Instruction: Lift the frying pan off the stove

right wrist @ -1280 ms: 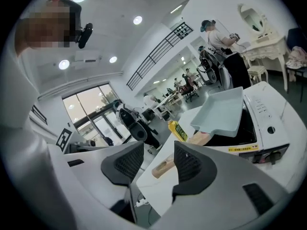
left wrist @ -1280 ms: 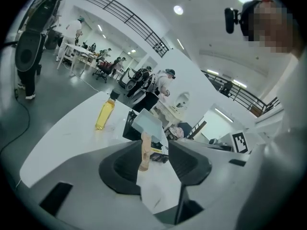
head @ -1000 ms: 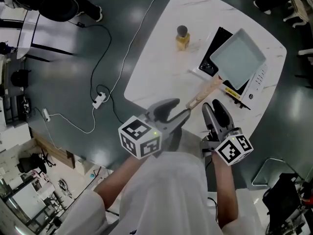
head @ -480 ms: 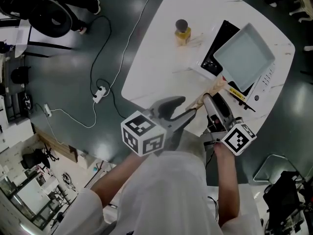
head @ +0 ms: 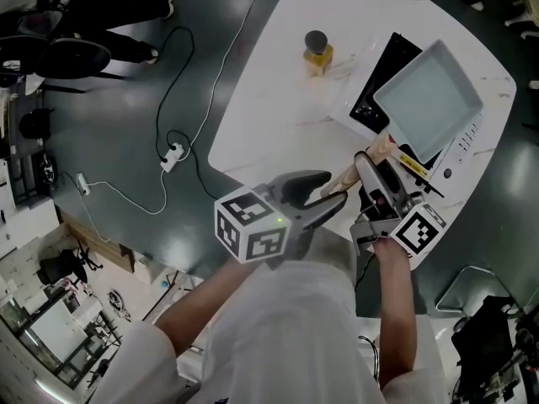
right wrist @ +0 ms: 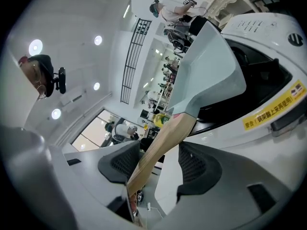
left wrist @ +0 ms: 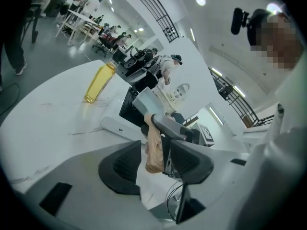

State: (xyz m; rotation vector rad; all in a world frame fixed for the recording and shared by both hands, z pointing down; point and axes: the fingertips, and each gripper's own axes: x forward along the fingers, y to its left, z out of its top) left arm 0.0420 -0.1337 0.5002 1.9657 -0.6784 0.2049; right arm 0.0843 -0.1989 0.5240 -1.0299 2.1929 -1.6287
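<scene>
A square pale grey frying pan [head: 428,99] sits on the black-topped stove [head: 376,91] at the table's right end. Its wooden handle [head: 364,162] points back toward me. My right gripper [head: 381,169] is open and straddles that handle [right wrist: 160,143]; the wood lies against one pad with a gap to the other. The pan [right wrist: 208,66] fills the right gripper view above the stove [right wrist: 261,83]. My left gripper [head: 330,190] is open just short of the handle's end [left wrist: 153,150], with nothing gripped. The left gripper view shows the pan [left wrist: 144,99] beyond.
A yellow bottle [head: 316,50] with a dark cap stands on the white table [head: 269,116] left of the stove, also seen as the bottle [left wrist: 99,83]. The stove's white control panel [head: 459,154] lies near the table's right edge. Cables and a power strip [head: 171,160] lie on the floor.
My right gripper moved forward from beside the handle to straddle it, and its jaws widened. My left gripper shifted slightly right toward the handle's end.
</scene>
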